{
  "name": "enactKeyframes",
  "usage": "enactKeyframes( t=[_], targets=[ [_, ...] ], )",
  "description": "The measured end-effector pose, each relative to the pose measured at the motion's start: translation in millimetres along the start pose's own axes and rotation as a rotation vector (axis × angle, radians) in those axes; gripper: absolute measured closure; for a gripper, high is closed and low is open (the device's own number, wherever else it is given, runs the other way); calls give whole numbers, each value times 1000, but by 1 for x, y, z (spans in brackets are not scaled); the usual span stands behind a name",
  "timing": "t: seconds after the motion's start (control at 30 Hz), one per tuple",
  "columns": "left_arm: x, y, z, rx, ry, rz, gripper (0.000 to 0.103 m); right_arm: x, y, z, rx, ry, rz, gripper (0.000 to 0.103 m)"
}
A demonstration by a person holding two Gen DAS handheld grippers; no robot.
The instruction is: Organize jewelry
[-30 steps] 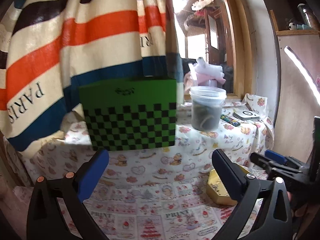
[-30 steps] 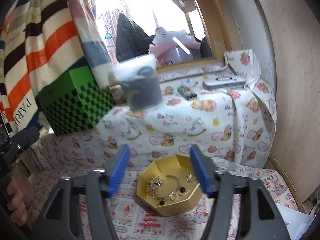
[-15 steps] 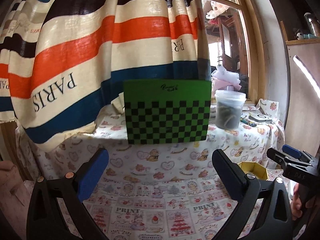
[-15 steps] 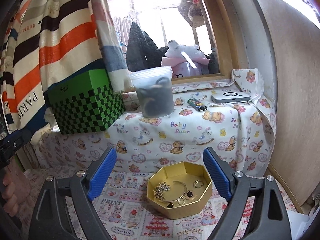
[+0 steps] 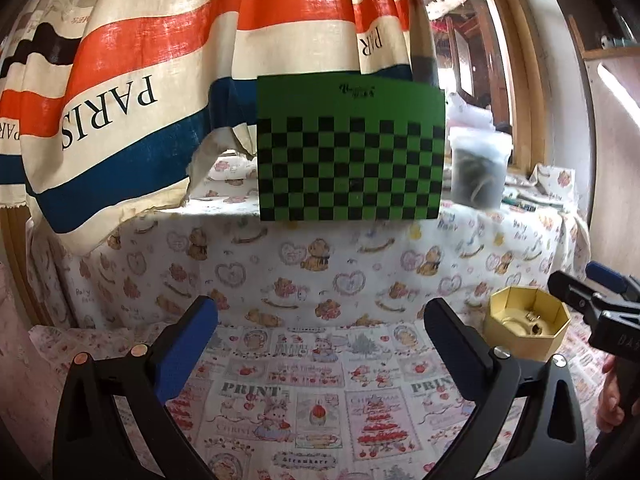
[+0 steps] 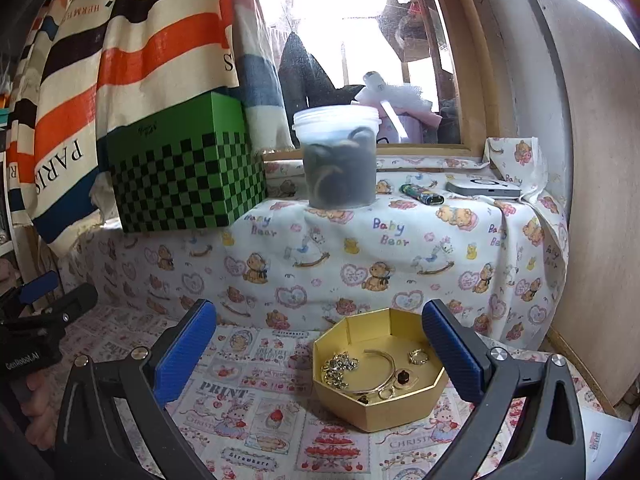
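We see our right gripper [image 6: 320, 344] opening wide and empty over the near side of the gold octagonal tray [image 6: 400, 410] of jewelry [image 6: 340, 366] on the printed cloth [image 6: 248, 392], while our left gripper [image 5: 320, 340], far left of it, gapes empty too

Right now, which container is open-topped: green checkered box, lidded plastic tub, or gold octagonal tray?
The gold octagonal tray on the lower surface: no lid, jewelry visible inside. The other two are closed.

Octagonal gold box [image 6: 378, 376] between right jaws: matt card. Jewelry [image 6: 372, 366] inside: shiny metal. Printed tablecloth [image 6: 256, 396] beneath jaws: soft cloth. Tub [image 6: 336, 158] beyond jaws: cloudy plastic. Window frame [image 6: 460, 60]: wood.
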State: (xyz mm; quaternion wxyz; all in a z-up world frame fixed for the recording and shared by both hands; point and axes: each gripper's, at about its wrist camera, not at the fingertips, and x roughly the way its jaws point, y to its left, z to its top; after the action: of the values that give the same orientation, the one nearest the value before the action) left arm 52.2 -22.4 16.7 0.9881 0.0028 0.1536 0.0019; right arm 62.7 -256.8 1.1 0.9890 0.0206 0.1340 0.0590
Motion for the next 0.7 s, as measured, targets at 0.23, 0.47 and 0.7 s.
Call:
enactKeyframes(
  t=[0.23, 0.47, 0.7],
  targets=[
    [5, -1, -7, 8, 7, 20, 1, 3, -1, -6, -3, -9, -14, 0],
    [8, 4, -8, -21, 20, 39, 1, 4, -4, -7, 12, -4, -33, 0],
    [4, 9, -8, -40, 5, 67, 0, 0, 0, -7, -11, -20, -66, 0]
  ],
)
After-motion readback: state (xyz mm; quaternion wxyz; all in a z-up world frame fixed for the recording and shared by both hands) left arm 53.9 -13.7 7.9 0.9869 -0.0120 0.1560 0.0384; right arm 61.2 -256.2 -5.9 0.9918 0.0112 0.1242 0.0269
